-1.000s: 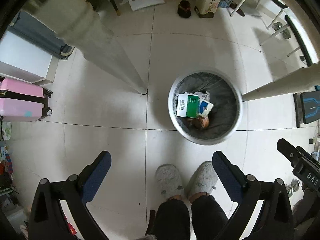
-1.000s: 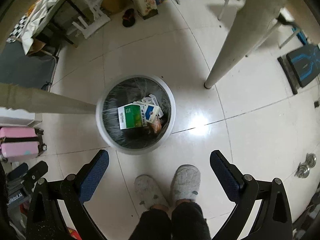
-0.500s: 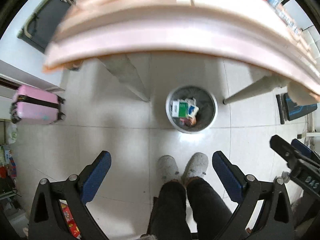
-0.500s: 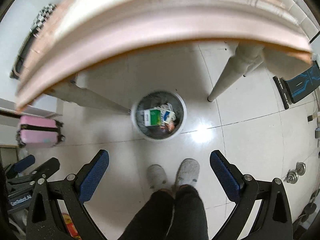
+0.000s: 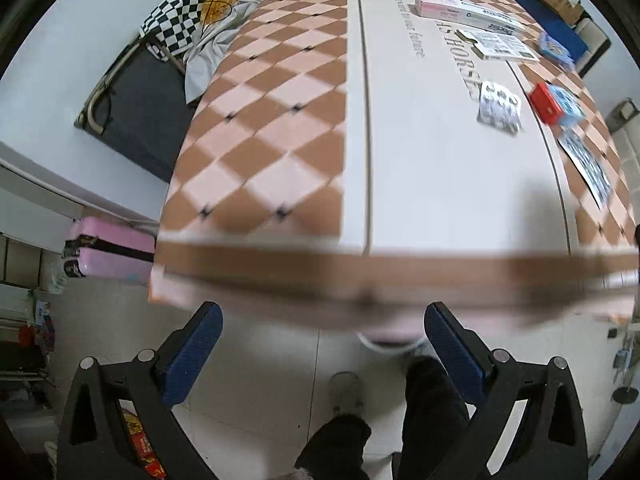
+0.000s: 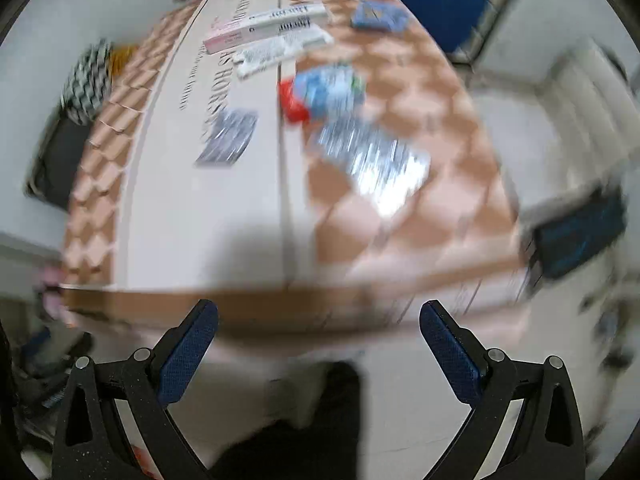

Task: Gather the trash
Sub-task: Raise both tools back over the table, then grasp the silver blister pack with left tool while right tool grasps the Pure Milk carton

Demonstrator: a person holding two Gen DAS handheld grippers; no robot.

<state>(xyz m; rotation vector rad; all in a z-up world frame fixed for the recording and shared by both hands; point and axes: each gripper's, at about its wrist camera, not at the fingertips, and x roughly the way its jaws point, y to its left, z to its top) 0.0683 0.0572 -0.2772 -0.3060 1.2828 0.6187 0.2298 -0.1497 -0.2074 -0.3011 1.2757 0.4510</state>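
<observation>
- Both pairs of tongs, the left gripper (image 5: 322,344) and the right gripper (image 6: 318,342), gape wide and hold nothing; I have them above the near edge of the table (image 5: 420,208).
- The trash lies ahead of both, on the far right part of the tabletop: a foil pill sheet (image 5: 500,108), a red and blue box (image 5: 556,105), a second foil sheet (image 5: 586,164) and two long cartons (image 5: 468,12) farther back.
- Deciding relation: these items sit forward and to the right of the left tongs but almost straight ahead of the right tongs, so I judge the right hand better placed. The nearer foil sheet (image 6: 372,156) runs diagonally away, long axis towards the near right.
- The left view is sharp and shows a sliver of the bin rim (image 5: 384,346) under the table edge; the right view is smeared, bin not discernible.
</observation>
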